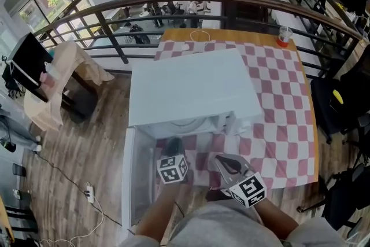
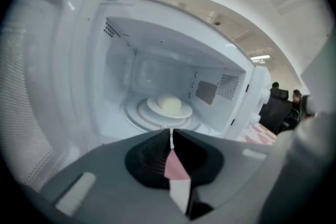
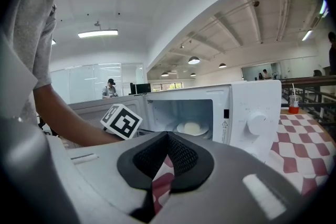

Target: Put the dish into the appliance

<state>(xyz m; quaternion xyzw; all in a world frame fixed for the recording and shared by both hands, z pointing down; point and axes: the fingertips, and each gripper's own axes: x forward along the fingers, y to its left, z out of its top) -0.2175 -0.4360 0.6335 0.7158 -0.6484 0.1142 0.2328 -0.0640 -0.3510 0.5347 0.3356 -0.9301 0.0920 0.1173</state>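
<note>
A white microwave stands on the table with its door swung open to the left. Inside, on the glass turntable, sits a white dish holding a pale round lump of food; the same dish shows through the opening in the right gripper view. My left gripper is shut with nothing between its jaws and points into the cavity from just outside, clear of the dish. In the head view this left gripper hovers at the opening. My right gripper is beside it, shut and empty, aimed at the microwave's front.
A red-and-white checked cloth covers the table. A cup stands at the far right corner, and a white cable lies at the far edge. The control knob sits right of the cavity. A curved railing runs behind the table.
</note>
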